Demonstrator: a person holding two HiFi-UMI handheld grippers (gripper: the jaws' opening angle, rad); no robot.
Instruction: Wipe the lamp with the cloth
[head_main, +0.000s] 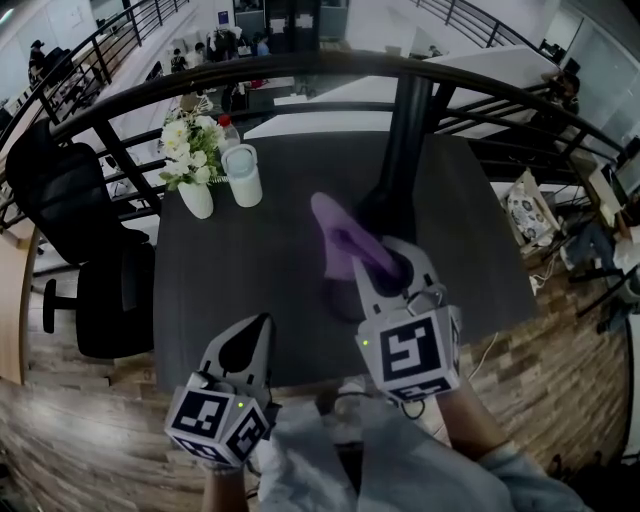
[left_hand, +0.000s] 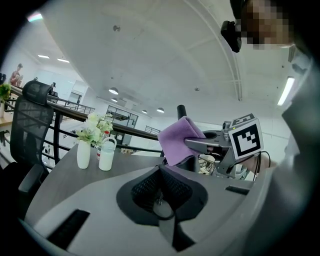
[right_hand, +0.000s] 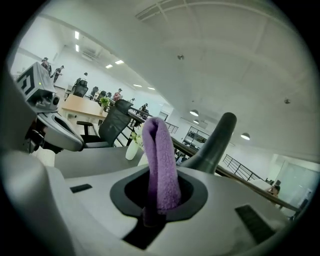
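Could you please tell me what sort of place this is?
Probably an open-plan office, on an upper level: a black office chair stands beside the dark table, a railing runs behind it, and desks with people lie beyond.

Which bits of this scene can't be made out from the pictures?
Lamp base: head view, largely covered by the cloth and right hand-held gripper.
Lamp's lower half: left gripper view, behind the cloth.
Red-topped item: head view, mostly behind the flowers, too small to identify.
Distant people: every view, too small.
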